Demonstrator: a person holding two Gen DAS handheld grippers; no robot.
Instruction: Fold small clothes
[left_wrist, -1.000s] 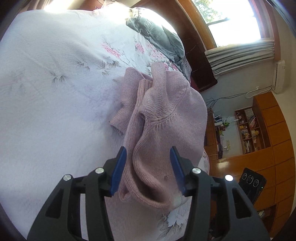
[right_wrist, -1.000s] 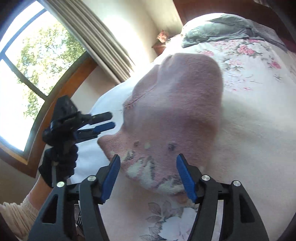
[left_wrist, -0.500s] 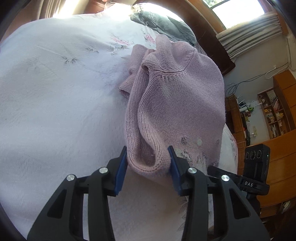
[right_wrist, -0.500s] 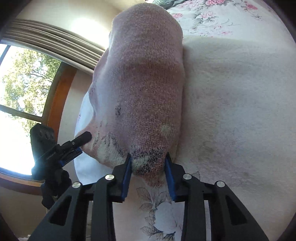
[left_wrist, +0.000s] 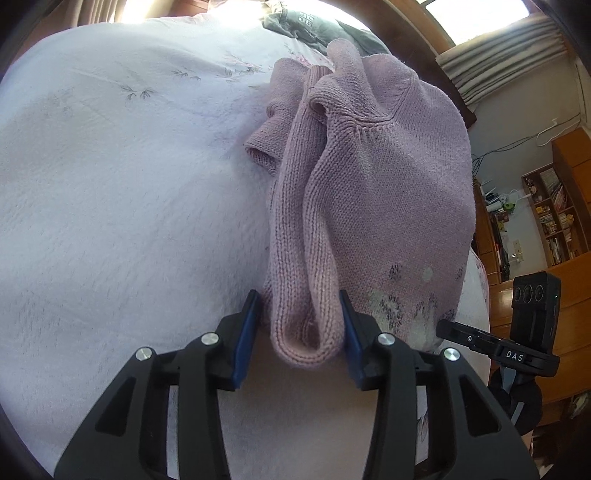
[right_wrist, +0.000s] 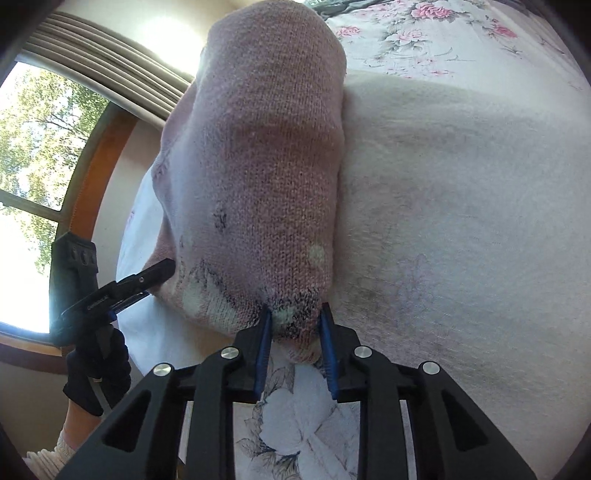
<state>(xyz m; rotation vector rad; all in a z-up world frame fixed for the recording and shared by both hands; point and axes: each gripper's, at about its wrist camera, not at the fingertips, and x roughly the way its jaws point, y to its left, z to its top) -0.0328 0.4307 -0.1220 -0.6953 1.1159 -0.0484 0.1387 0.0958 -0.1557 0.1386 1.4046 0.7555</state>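
A pink knitted sweater (left_wrist: 388, 184) lies bunched on the white floral bedspread (left_wrist: 110, 192). My left gripper (left_wrist: 298, 295) is shut on a thick rolled fold at its near edge, and the fabric fills the space between the pads. In the right wrist view the sweater (right_wrist: 266, 147) rises as a mound with a dark and white pattern near the hem. My right gripper (right_wrist: 295, 310) is shut on that patterned hem corner. The right gripper's fingers (left_wrist: 476, 338) show at the sweater's right side in the left wrist view. The left gripper's fingers (right_wrist: 147, 275) touch its left edge.
A grey garment (left_wrist: 306, 22) lies at the far end of the bed. The bedspread (right_wrist: 461, 184) stretches to the right of the sweater. A gloved hand (right_wrist: 96, 369) holds the left tool near a window (right_wrist: 29, 147). Wooden shelves (left_wrist: 554, 210) stand beyond the bed.
Both grippers moved in onto the sweater's near edge. The right jaws went from wide apart to clamped on the patterned hem. The left jaws now hold the rolled fold.
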